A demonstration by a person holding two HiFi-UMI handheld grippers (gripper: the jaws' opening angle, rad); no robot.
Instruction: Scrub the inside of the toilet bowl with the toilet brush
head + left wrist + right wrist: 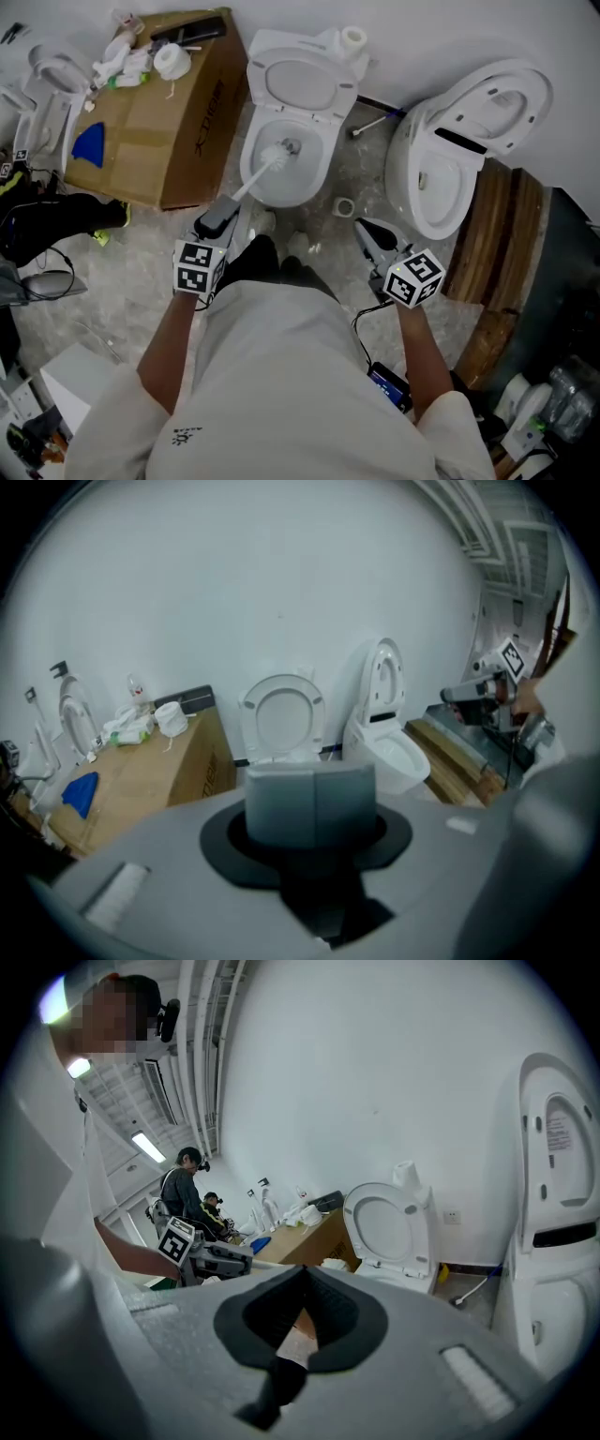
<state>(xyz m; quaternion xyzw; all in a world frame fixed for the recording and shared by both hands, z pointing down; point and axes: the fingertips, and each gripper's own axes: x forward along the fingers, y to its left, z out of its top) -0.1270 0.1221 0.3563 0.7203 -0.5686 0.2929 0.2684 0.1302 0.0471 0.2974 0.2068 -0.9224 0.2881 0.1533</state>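
Far left, on the floor: a cardboard box (159,131) with a blue cloth (91,145), a paper roll (172,61) and some crumpled white wrapping on top. Dark cables and bags lie left of the box.

Left gripper (225,211) is low and just in front of the toilet (249,165), with its marker cube nearest the person. Its jaws are pinched on the end of the toilet brush (265,170). The head view shows the white handle running from the jaws up and right into the bowl. In the left gripper view the two grey pads (281,803) sit pressed together with no gap, and the handle itself can't be seen there.

The toilet stands against the white wall with its seat and lid (302,82) raised. The brush head sits down inside the bowl near the drain. A second paper roll (352,37) sits on the tank. The person's shoes (262,223) are right at the foot of the bowl.

A small white ring (344,206) lies on the floor right of the toilet base, with a hose end against the wall behind it.

Right gripper (367,234) is held off to the right of the bowl, apart from it, pointing up and left. Its jaws meet at the tips with nothing between them, clear in the right gripper view.

Further right, a second toilet (441,178) has its lid up and rests partly on wooden planks (497,234). Dark clutter fills the right edge.
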